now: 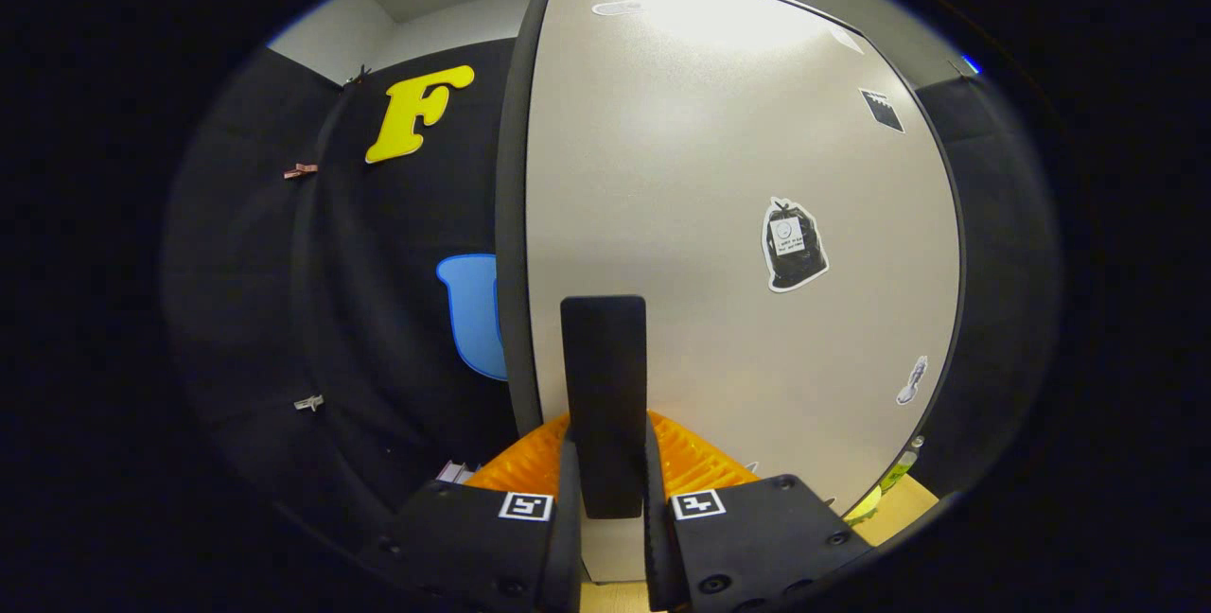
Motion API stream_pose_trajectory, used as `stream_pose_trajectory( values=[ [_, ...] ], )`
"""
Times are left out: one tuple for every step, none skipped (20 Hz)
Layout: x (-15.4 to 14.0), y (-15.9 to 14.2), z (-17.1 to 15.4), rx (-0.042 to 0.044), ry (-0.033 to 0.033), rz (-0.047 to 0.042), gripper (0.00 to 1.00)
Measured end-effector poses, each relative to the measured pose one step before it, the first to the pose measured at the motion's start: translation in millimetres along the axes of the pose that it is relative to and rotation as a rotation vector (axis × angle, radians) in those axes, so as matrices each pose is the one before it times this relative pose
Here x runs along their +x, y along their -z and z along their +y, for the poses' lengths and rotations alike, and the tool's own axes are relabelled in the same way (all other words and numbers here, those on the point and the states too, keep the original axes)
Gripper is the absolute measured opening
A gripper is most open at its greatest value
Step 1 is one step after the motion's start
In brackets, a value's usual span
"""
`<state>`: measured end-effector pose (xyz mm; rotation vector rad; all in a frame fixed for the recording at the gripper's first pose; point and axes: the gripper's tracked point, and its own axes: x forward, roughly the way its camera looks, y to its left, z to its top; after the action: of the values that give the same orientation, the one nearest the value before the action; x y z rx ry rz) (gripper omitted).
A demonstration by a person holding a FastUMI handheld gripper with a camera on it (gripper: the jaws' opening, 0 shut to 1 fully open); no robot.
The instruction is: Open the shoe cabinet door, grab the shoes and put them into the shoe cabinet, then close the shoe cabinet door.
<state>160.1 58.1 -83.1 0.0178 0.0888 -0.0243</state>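
Between the gripper [605, 490] fingers stands a dark upright bar handle [604, 395], mounted on the shoe cabinet door [700, 216] close to its left edge. Both fingers clench on the handle's lower part, one on each side. Handle is flat-fronted, matte, rectangular, taller than wide. Door is a pale beige-grey panel with a dark edge band [513, 216] down the left side and a thin dark rim round the rest; a bright light glare sits near its top. Several stickers on the door: a dark bag-shaped one [793, 244] right of the handle, a small dark one [882, 110] near the upper right corner, a small pale one [912, 380] by the right edge. Left of the door, black booth cloth [378, 310] with small clips [301, 170]. Below the door's right corner, a strip of light wood surface [908, 504].
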Motion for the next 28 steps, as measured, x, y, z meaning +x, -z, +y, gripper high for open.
stream_pose_trajectory(
  values=[
    [-3.11,-0.34,0.57,0.0103,-0.0126,0.00281,0.31],
    [-4.59,-0.23,0.56,0.00265,-0.01116,0.00498,0.31],
    [-4.77,-0.72,0.26,-0.00411,-0.00508,0.00279,0.31],
    [-5.95,-0.26,-0.64,-0.00253,-0.00529,0.00106,0.31],
    [-7.63,0.24,-0.7,0.00537,-0.00669,-0.00034,0.31],
    [-10.92,3.29,-3.42,0.01235,-0.00716,-0.0005,0.31],
    [-10.7,0.46,-2.84,0.0101,-0.00628,0.00226,0.3],
    [-4.08,-2.19,-0.51,0.00575,-0.00349,0.00125,0.31],
    [-5.93,-0.54,-0.98,0.00368,-0.00173,0.00443,0.31],
    [-6.98,-0.46,-0.63,0.00071,-0.00266,0.0026,0.31],
    [-7.91,-0.86,-0.82,0.00005,-0.00311,0.00338,0.3],
    [-7.77,-0.23,-1.72,0.00065,-0.00485,0.00307,0.31],
    [-7.78,0.74,-3.06,0.00055,-0.00485,0.00205,0.31],
    [-8.49,3.73,-6.42,-0.00084,-0.00605,0.00301,0.31],
    [-7.98,-0.02,-3.28,0.00077,-0.0074,0.00439,0.31],
    [-4.35,-0.72,-1.57,0.00482,-0.00684,0.00214,0.31],
    [-5.74,-0.34,-2.26,0.00576,-0.00818,0.00185,0.31],
    [-4.28,0.09,-2.39,0.00139,-0.00846,0.00072,0.3],
    [-5.07,0.05,-2.39,-0.00509,-0.00789,0.00202,0.31],
    [-5.85,0.25,-3.2,-0.00965,-0.00917,0.0003,0.3],
    [-4.3,-0.55,-3.19,-0.00974,-0.01123,0.00134,0.3],
    [-4.72,0.27,-3.13,-0.00447,-0.01457,0.00171,0.3],
    [-5.31,-0.28,-3.46,0.00228,-0.01897,0.00264,0.3],
    [-5.63,0.58,-2.38,0.00081,-0.01447,0.0008,0.3],
    [-6.05,-0.34,-3.35,-0.00199,-0.01309,0.00058,0.3],
    [-5.71,-0.32,-4.38,-0.00276,-0.01212,-0.00008,0.3],
    [-6.31,0.32,-4.39,-0.00077,-0.01217,0.00053,0.3],
    [-6.48,-0.15,-3.78,0.00064,-0.01421,-0.00059,0.3]
  ],
)
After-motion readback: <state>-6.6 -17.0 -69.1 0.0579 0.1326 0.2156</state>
